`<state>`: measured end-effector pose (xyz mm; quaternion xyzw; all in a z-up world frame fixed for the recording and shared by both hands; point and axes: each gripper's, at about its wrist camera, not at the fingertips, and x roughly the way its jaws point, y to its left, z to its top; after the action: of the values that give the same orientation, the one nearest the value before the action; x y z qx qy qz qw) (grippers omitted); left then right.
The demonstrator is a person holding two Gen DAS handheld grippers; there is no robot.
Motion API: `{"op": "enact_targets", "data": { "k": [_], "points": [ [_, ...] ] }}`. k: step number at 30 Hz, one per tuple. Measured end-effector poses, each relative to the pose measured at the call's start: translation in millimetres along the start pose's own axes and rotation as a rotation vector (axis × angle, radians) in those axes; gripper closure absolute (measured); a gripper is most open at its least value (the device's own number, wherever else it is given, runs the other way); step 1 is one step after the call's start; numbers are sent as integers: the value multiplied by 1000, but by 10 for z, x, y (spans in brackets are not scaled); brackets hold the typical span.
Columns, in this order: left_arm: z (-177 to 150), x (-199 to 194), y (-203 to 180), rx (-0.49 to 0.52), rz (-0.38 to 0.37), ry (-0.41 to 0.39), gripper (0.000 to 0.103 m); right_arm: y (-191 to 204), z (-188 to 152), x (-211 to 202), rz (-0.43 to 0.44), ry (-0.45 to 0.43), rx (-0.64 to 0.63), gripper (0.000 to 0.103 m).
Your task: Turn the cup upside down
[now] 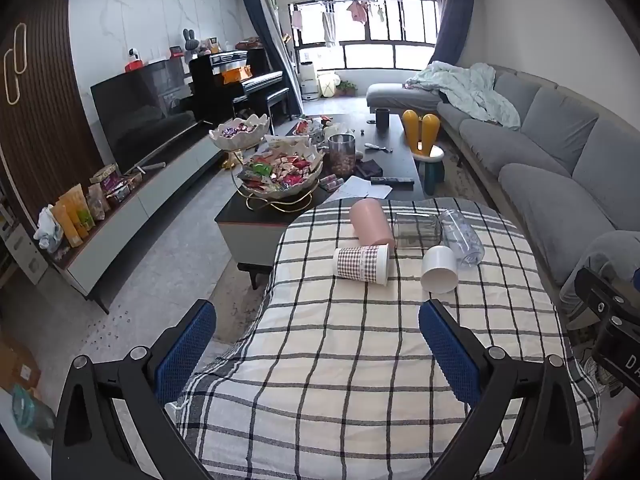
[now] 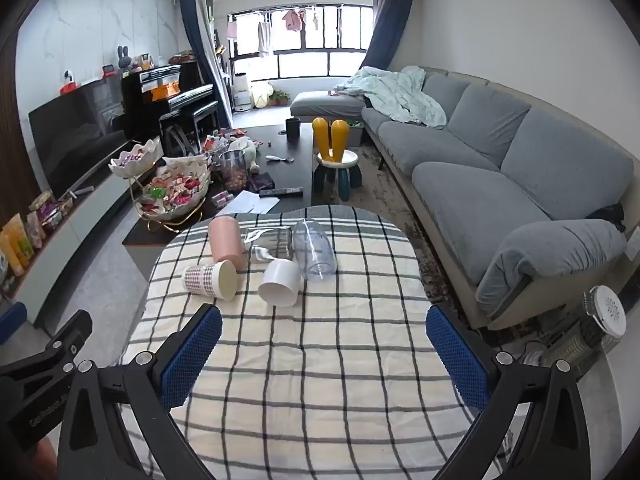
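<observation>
Several cups lie on their sides at the far end of a checked tablecloth (image 1: 360,360) (image 2: 320,360): a pink cup (image 1: 371,222) (image 2: 226,242), a plaid paper cup (image 1: 362,265) (image 2: 210,280), a white cup (image 1: 439,269) (image 2: 280,282), a dark clear glass (image 1: 416,230) (image 2: 270,242) and a clear plastic cup (image 1: 462,238) (image 2: 314,250). My left gripper (image 1: 318,344) is open and empty, well short of the cups. My right gripper (image 2: 324,346) is open and empty, also short of them. Each gripper's body shows at the other view's edge.
A dark coffee table (image 1: 400,160) (image 2: 292,168) with snack bowls (image 1: 280,176) (image 2: 172,196) stands beyond the table. A grey sofa (image 1: 540,152) (image 2: 500,168) runs along the right. A TV cabinet (image 1: 132,216) lines the left. A heater (image 2: 592,328) sits on the floor, right.
</observation>
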<state>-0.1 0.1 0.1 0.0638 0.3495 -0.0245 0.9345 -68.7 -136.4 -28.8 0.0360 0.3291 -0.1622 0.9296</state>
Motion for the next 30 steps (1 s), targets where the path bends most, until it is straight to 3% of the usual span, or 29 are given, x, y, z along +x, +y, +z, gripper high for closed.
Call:
{"op": "enact_targets", "data": {
  "k": [30],
  "points": [
    [46,-42,19,5,3,-12,0,-11,2,-12,13,-6,16,1]
  ]
}}
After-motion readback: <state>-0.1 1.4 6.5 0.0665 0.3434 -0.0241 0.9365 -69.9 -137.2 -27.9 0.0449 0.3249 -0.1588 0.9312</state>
